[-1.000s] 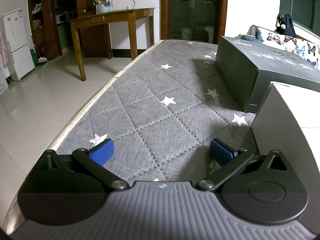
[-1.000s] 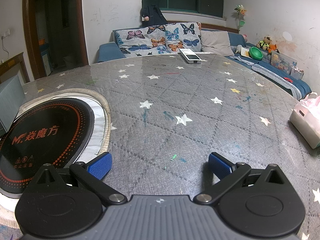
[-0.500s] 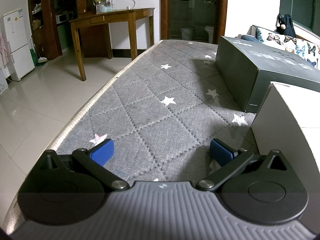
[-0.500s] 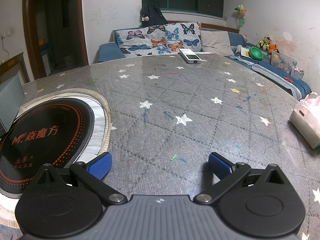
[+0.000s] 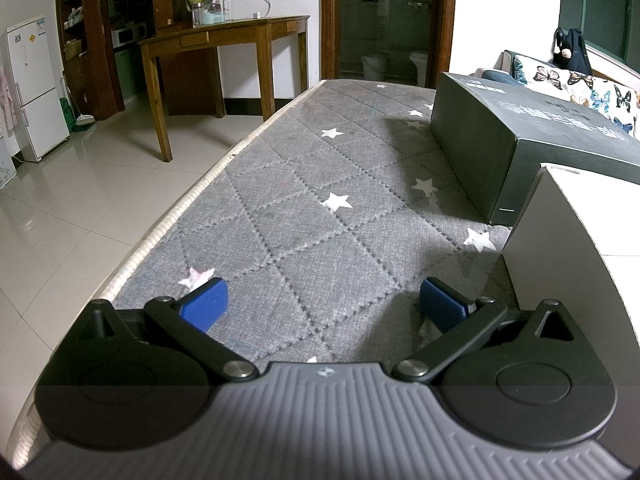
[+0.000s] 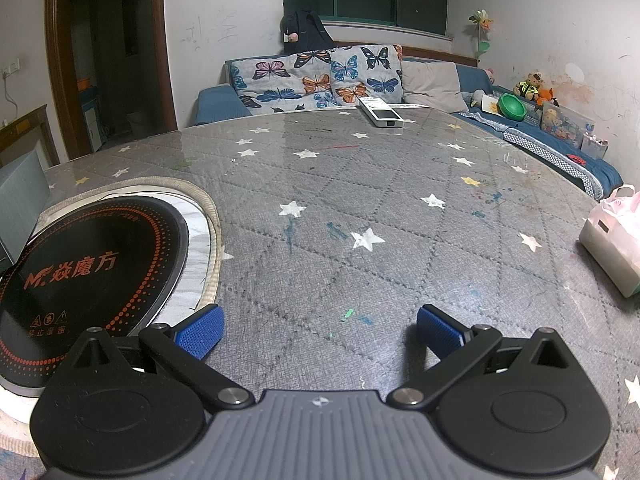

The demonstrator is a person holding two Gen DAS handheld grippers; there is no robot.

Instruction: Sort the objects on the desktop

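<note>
Remote control (image 6: 381, 112): a white, flat, elongated body with a darker grey screen panel on the near half. It lies flat at the far edge of the table (image 6: 360, 208), upper centre of the right wrist frame, just in front of the butterfly-print cushions (image 6: 320, 76). Its long axis runs from lower right to upper left in the frame, screen end nearer the camera.

Right gripper (image 6: 318, 330): fingers spread wide, blue pads (image 6: 200, 330) holding nothing, low over the grey star-pattern tabletop at lower centre. A round black cooktop (image 6: 88, 264) sits at lower left, just beside the left pad. A pale pink bag (image 6: 612, 240) stands at the right edge.

Left gripper (image 5: 322, 306): fingers spread wide, empty, at lower centre of the left wrist frame. A white box (image 5: 560, 264) stands just beside the right pad. A dark green box (image 5: 504, 140) lies behind it, upper right.
</note>
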